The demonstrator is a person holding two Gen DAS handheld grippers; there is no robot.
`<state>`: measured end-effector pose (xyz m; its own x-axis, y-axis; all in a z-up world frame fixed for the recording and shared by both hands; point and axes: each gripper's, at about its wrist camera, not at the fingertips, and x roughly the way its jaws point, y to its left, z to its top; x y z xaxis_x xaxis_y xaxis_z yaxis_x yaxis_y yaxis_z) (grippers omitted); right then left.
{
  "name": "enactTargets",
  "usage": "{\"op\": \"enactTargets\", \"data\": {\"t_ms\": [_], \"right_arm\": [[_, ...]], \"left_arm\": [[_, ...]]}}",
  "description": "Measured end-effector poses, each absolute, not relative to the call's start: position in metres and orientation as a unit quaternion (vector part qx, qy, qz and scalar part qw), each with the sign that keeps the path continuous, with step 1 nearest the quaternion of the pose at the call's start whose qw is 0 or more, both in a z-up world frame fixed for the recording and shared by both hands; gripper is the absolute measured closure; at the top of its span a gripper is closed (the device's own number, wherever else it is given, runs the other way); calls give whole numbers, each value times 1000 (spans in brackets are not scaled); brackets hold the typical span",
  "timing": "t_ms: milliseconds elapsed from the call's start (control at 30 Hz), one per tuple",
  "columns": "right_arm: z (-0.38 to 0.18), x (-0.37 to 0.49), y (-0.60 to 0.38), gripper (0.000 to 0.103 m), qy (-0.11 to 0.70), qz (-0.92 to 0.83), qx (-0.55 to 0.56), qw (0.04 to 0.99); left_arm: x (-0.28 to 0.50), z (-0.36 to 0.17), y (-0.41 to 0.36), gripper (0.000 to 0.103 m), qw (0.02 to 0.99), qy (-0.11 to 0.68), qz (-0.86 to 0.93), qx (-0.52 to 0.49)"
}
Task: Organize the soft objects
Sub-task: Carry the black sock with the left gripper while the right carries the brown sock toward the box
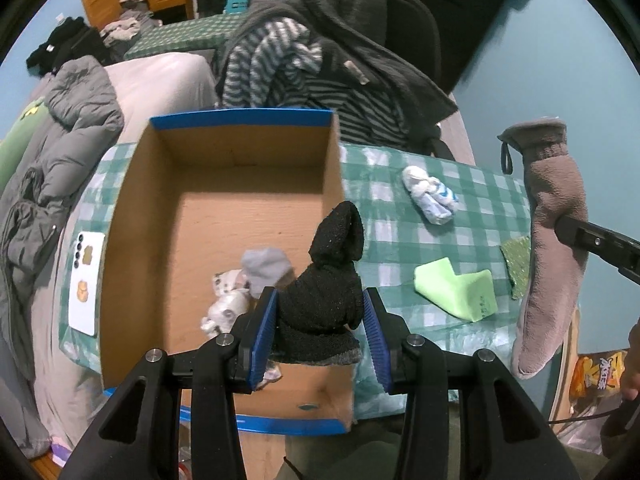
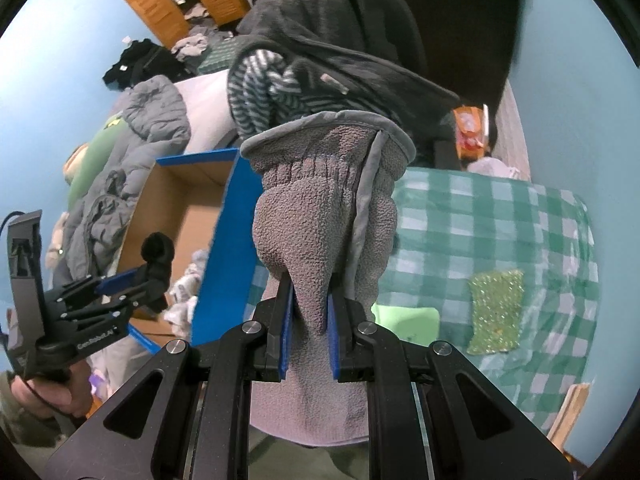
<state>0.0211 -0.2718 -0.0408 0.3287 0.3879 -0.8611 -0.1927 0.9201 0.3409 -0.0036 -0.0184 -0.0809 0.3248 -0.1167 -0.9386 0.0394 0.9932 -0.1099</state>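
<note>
My left gripper (image 1: 320, 332) is shut on a black sock (image 1: 326, 280) and holds it over the near right corner of an open cardboard box with blue edges (image 1: 240, 120). The box holds a grey sock (image 1: 266, 266) and a white patterned cloth (image 1: 226, 304). My right gripper (image 2: 310, 332) is shut on a grey fleece mitten (image 2: 324, 208), held up to the right of the box; the mitten also shows in the left wrist view (image 1: 554, 240). The left gripper with its black sock (image 2: 158, 256) shows in the right wrist view.
On the green checked tablecloth (image 1: 400, 240) lie a white rolled sock (image 1: 432, 196), a light green sponge (image 1: 456, 288) and a glittery green cloth (image 2: 496, 308). A phone (image 1: 85, 280) lies left of the box. A chair piled with clothes (image 1: 320, 60) stands behind.
</note>
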Motion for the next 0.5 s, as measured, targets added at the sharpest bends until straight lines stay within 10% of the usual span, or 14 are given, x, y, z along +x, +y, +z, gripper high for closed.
{"op": "enactTargets", "data": {"t_ms": [500], "right_arm": [[-33,35,-202,91,540,231,52,807]], "left_arm": [[-2,-94,40,60,810,585,-6,-42]]}}
